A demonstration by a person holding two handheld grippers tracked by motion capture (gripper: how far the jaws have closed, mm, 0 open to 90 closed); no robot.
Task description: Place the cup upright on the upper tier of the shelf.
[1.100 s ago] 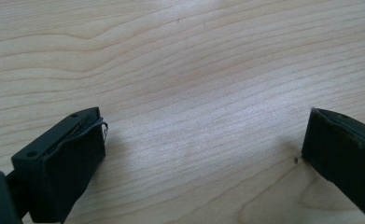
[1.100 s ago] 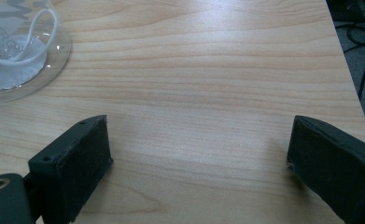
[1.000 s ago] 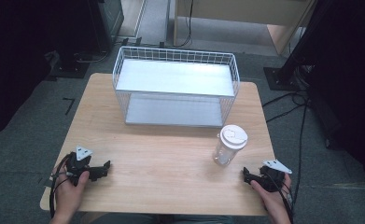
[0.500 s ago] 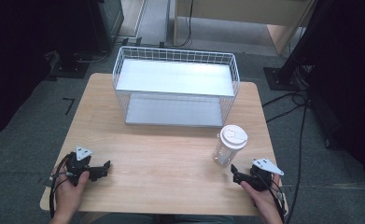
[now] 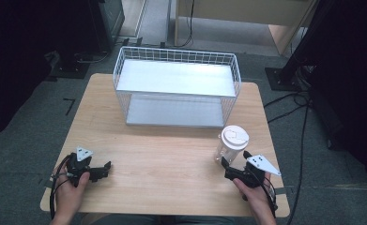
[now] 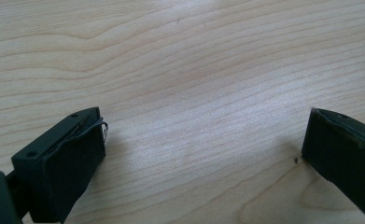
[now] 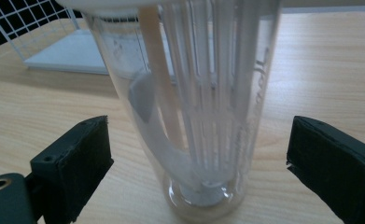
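Observation:
A clear plastic tumbler (image 5: 229, 150) with a white lid stands upright on the wooden table (image 5: 167, 154), right of centre. In the right gripper view the tumbler (image 7: 194, 107) rises between my two black jaws, with a gap on each side. My right gripper (image 5: 229, 168) is open, just in front of the tumbler and pointing at it. My left gripper (image 5: 107, 168) rests near the table's front left corner, held by a hand. Its jaws stand wide apart in the left gripper view (image 6: 203, 154), with bare wood between them.
A white wire basket (image 5: 177, 89) with a pale floor stands at the back of the table, behind the tumbler. Cables (image 5: 289, 103) lie on the grey floor to the right. Dark equipment stands around the table.
My right gripper has moved left and forward from the table's front right corner up to the tumbler. The left gripper has kept still.

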